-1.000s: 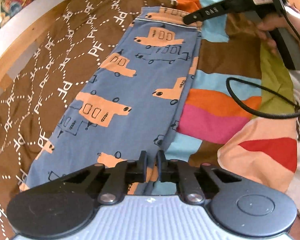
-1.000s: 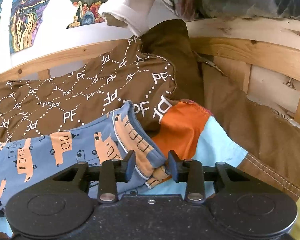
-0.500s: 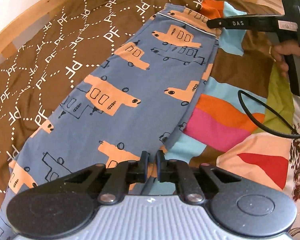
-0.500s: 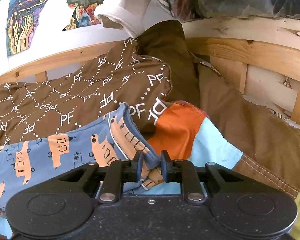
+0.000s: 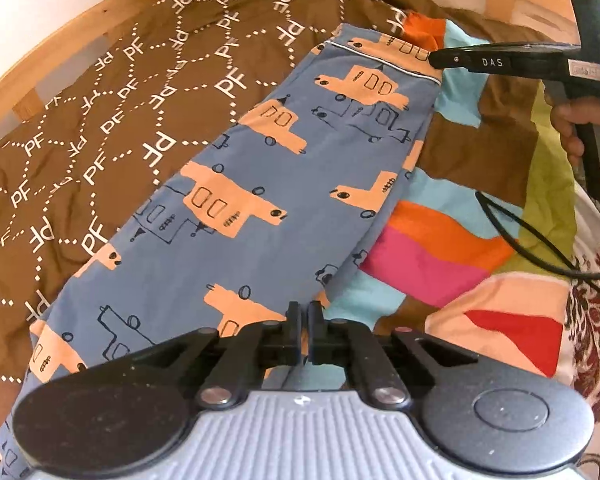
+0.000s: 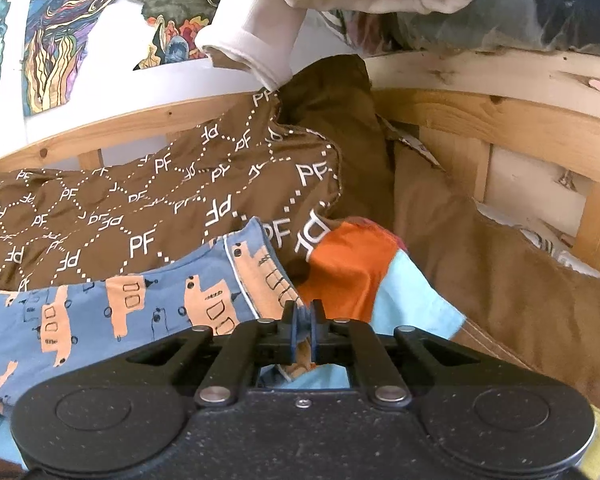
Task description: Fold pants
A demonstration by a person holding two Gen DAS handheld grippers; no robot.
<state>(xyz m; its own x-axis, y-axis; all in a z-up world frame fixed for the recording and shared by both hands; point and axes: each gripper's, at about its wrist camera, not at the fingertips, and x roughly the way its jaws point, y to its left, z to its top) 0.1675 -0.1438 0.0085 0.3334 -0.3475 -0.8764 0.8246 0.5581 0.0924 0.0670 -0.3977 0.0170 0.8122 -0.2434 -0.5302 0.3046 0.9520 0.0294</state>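
Blue pants point(image 5: 268, 184) printed with orange vehicles lie folded lengthwise on the bed, waistband at the far end. My left gripper point(image 5: 303, 316) is shut on the pants' near right edge. My right gripper point(image 6: 303, 316) is shut on the waistband corner point(image 6: 260, 280); it shows in the left wrist view point(image 5: 434, 60) at the far right corner of the pants.
A brown "PF" quilt point(image 5: 120, 92) lies left of the pants and a multicoloured patchwork blanket point(image 5: 440, 248) right. A black cable point(image 5: 516, 240) loops over the blanket. The wooden bed frame point(image 6: 520, 128) runs behind, with a white garment point(image 6: 300, 20) hanging above.
My right gripper has closed from open onto the waistband corner. My left gripper stayed shut on the pants' edge, and the left wrist view now looks further along the pants.
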